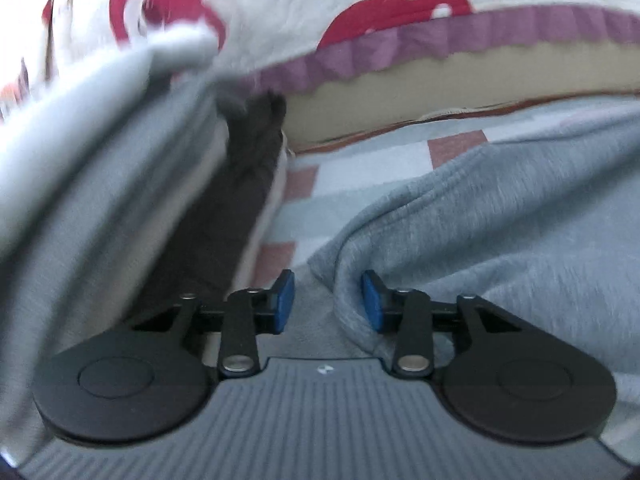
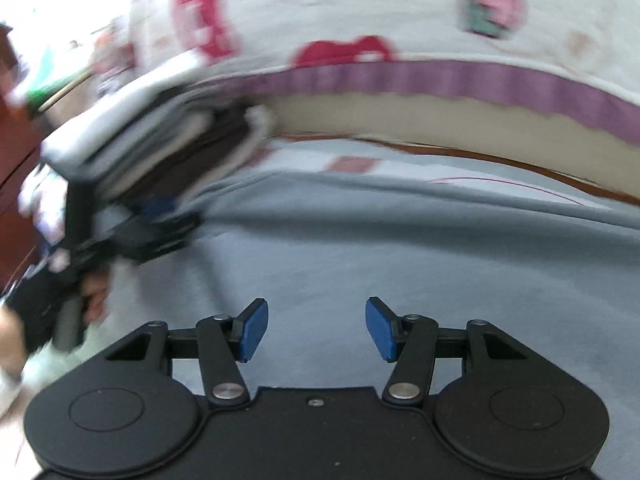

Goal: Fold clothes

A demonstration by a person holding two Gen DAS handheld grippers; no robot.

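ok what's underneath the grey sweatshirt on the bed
Under the grey sweatshirt lies a sheet with pale blue and pink checks, showing only where the cloth stops. The sweatshirt covers the rest, so anything else beneath it cannot be seen.

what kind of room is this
Most likely a bedroom: a quilted bedspread with red prints and a purple ruffled trim over a mattress edge, and a grey garment spread for folding.
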